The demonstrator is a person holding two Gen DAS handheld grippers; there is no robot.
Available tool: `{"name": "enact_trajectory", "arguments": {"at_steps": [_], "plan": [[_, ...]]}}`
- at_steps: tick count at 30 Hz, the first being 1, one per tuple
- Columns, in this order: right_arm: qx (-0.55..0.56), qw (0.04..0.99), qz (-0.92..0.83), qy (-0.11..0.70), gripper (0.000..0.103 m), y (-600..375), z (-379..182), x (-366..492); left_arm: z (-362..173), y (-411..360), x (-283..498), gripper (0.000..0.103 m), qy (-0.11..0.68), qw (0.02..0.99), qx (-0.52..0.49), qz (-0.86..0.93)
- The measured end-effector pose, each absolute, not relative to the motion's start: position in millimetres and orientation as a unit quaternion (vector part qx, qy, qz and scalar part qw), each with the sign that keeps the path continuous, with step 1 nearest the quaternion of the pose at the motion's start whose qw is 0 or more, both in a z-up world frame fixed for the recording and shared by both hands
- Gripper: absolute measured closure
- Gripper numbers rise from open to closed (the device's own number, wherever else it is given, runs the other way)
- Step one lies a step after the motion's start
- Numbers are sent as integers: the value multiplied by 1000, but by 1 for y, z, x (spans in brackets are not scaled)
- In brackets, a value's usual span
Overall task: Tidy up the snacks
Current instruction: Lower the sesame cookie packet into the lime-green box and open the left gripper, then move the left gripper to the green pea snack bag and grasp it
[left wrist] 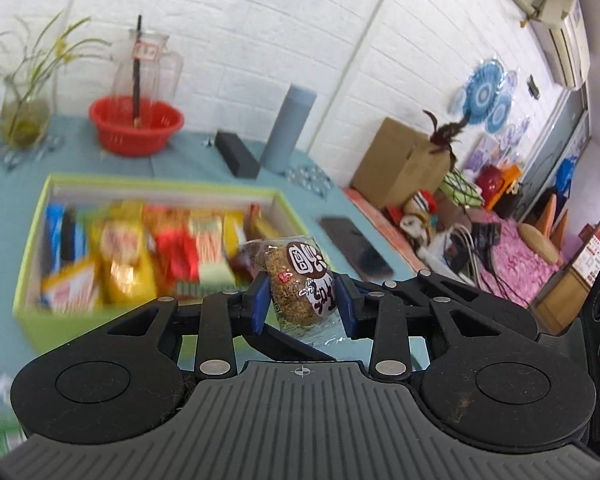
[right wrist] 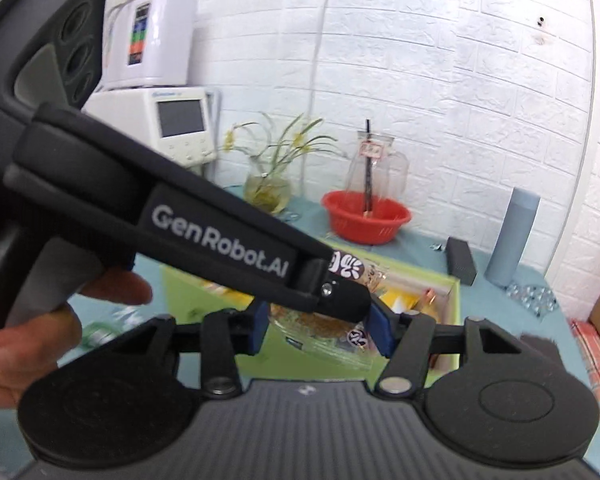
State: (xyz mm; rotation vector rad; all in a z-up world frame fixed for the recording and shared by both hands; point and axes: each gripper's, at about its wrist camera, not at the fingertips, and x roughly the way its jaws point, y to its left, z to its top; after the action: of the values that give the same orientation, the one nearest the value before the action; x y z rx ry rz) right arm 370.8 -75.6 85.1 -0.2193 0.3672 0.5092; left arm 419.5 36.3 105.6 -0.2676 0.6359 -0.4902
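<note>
My left gripper is shut on a round sesame-coated snack in a clear wrapper with a brown and white label, held above the teal table. Just beyond it stands a green box packed with several bright snack packets. In the right wrist view, my right gripper is shut on a flat clear-wrapped brown snack, its blue pads against the packet's sides. The left gripper crosses in front of it, carrying its labelled snack over the green box. A hand holds that left gripper.
At the back of the table are a red basket, a glass jug, a vase with a plant, a grey-blue cylinder and a black block. A dark phone lies to the box's right. A cardboard box and clutter lie beyond the table's edge.
</note>
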Motion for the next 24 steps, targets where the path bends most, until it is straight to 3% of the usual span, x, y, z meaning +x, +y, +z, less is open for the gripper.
{"name": "enact_trajectory", "arguments": {"at_steps": [7,10,14,21,24], "plan": [[-110,933,244,242,40,-81,51,469,74,15,522,90,356,902,-100,-223],[-85,926,262,259,26,-86,33,487,49,11,543,87,373,897,-90,-219],[-75,929,259,253,10,-93,31,487,50,14,537,71,360,896,-103,-238],[-84,945,250,193,10,-107,60,420,103,39,474,49,282,925,-103,-234],[-104,941,260,188,10,-103,60,383,115,65,436,44,260,936,-99,-218]]}}
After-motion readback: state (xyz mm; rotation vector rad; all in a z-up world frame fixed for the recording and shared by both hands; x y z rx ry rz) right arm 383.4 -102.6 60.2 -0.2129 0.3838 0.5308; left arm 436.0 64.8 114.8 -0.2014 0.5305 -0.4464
